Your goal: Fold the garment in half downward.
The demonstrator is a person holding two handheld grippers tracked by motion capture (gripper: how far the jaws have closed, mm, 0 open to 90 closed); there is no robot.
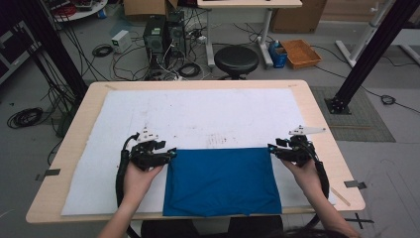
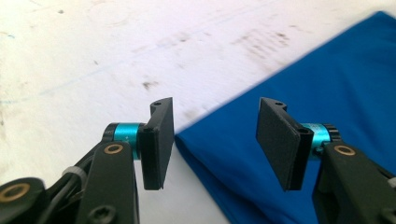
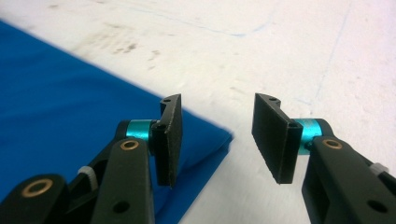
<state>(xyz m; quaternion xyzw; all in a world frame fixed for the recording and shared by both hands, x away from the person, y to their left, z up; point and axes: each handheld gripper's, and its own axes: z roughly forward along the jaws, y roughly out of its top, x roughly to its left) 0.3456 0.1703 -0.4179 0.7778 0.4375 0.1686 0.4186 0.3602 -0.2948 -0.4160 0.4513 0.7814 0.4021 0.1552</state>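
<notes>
Cloth (image 1: 222,182) of plain blue lay folded into a neat rectangle at the six o'clock edge of the worktop (image 1: 317,115), resting on a white sheet (image 1: 208,111) that covered most of the wooden top. Its far edge ran straight across from about nine to three o'clock, and its near edge reached the front rim of the worktop. The left hand-held gripper (image 1: 171,152) sat at the cloth's far corner on the nine o'clock side, held in the person's left hand (image 1: 138,177), its tips just beside the corner. In the left gripper view its jaws stood spread, with that corner of the cloth (image 2: 299,140) lying on the sheet below and beyond them; the pads pressed on nothing. The right hand-held gripper (image 1: 272,149) sat at the opposite far corner, toward three o'clock, carried by the right hand (image 1: 307,176). In the right gripper view its jaws were likewise spread, the cloth's corner (image 3: 70,102) pointing in under the gap and one pad (image 3: 170,140) hanging over the blue fabric while the other stood over bare white sheet (image 3: 280,51). Neither hand-held gripper pinched the cloth. The sheet carried faint dark smudges (image 1: 218,139) near its middle, just past the cloth's far edge toward twelve o'clock. Beyond the worktop, at twelve o'clock, a round black stool (image 1: 236,59) stood on the floor among cables.
</notes>
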